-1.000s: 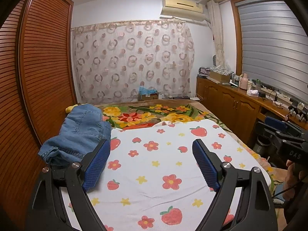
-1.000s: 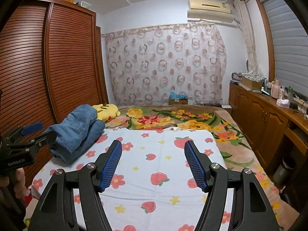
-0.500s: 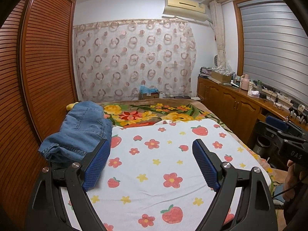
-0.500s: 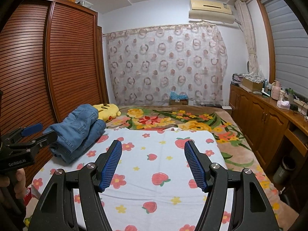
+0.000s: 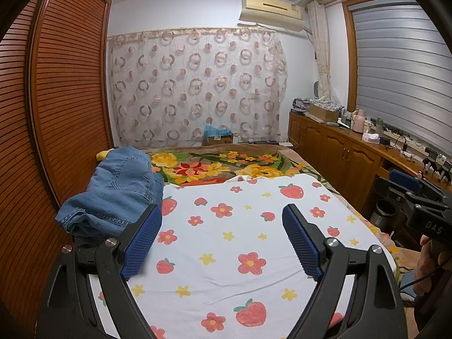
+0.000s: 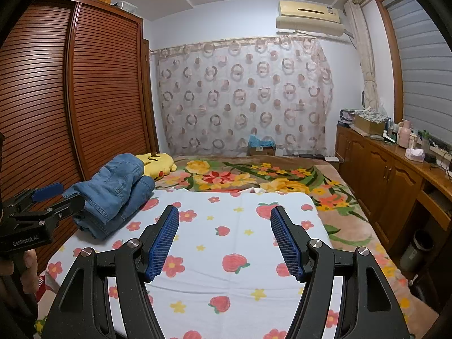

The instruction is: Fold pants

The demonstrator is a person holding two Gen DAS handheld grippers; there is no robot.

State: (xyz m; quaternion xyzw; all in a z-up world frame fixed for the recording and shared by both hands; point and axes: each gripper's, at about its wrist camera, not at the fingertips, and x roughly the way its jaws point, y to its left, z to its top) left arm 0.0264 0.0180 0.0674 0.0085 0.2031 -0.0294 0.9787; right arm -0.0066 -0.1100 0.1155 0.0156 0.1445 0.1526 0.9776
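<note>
Already bundled, the blue denim pants (image 5: 113,195) lie as a thick folded stack at the left middle of both frames, on the left edge of the white strawberry-and-flower printed sheet (image 5: 240,240) and close to the brown slatted wooden wardrobe (image 5: 56,113). The left gripper (image 5: 221,240) hangs above the sheet with its blue-padded jaws spread wide and nothing between them; the right gripper (image 6: 224,240) is likewise spread and empty over the middle of the sheet.

Judging from how things lie, the fold looks finished or nearly so. The chief risk is that the rounded stack, sitting so near the bed's edge, could slump or unroll if a finger brushes it. The left gripper's near finger appears just beside the bundle.

A yellow plush toy (image 6: 156,163) rests touching the far end of the pants, which limits sliding them further back. Beyond lies a floral blanket (image 6: 254,175), and a wooden sideboard (image 6: 389,175) with bottles lines the right of the frame, well apart.
</note>
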